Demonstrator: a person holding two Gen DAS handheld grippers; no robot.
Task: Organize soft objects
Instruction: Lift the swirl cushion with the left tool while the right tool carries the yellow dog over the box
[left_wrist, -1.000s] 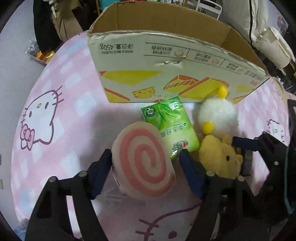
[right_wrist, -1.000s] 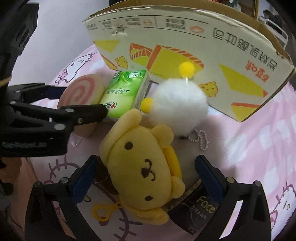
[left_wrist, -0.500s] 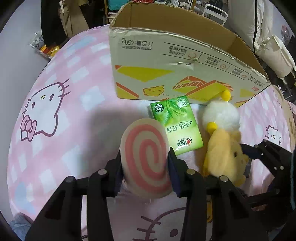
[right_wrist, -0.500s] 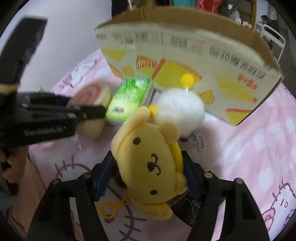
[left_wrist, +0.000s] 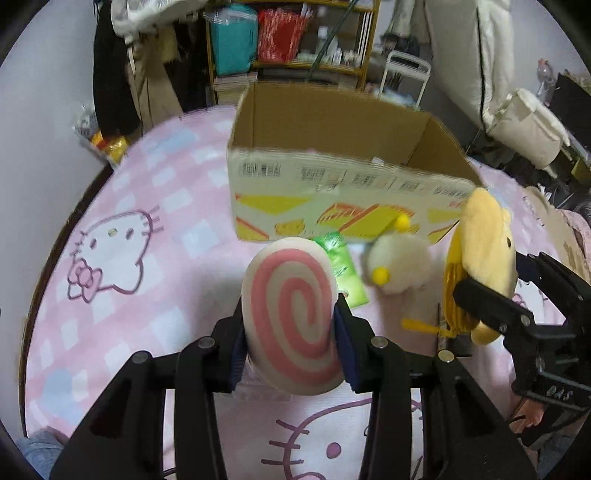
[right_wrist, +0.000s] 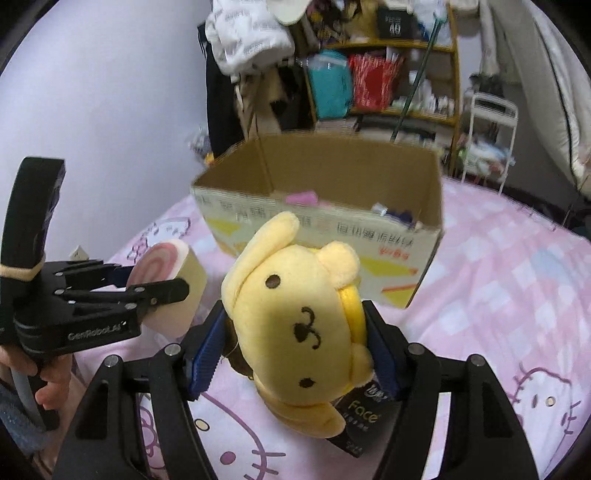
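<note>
Two grippers: each one clamps a soft toy above the pink cat-print blanket (left_wrist: 155, 302).
Left gripper (left_wrist: 290, 328): fingers pressed on both sides of the pink spiral roll cushion (left_wrist: 291, 314), held clear of the blanket.
Right gripper (right_wrist: 295, 347): blue pads squeeze the yellow dog plush (right_wrist: 299, 332), lifted in front of the box.
Box (right_wrist: 399, 192): open cardboard carton standing on the blanket; a pink item (right_wrist: 303, 199) and some dark and white bits lie at its bottom, too blurred to name.
On the blanket: green tissue pack (left_wrist: 341, 266) and white pompom toy (left_wrist: 402, 264) side by side just before the box's front wall.
Left view only: the tissue pack, the pompom toy, and the plush's yellow clip loop (left_wrist: 424, 326).
Right view only: the box's contents, the dark "Face" packet (right_wrist: 364, 417) under the plush, and a hand (right_wrist: 44, 380) on the left gripper's handle.
</note>
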